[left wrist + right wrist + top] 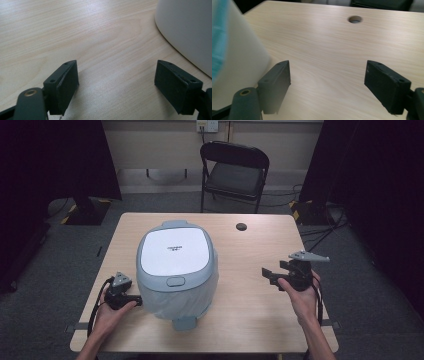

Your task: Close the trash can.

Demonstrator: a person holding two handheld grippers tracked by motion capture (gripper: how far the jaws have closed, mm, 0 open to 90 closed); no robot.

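The rice cooker (176, 270) stood closed at the table (250, 290) centre. The left tool (131, 298) and right tool (268, 275) flanked it, both spread and empty. Opening probably required pressing its front latch button (175, 281) squarely.

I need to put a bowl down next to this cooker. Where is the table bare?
Bare wood lies right of the rice cooker, between it and the right gripper, running back to the cable hole. A narrower strip runs along the table's left edge. It is tight where the left gripper sits against the cooker.
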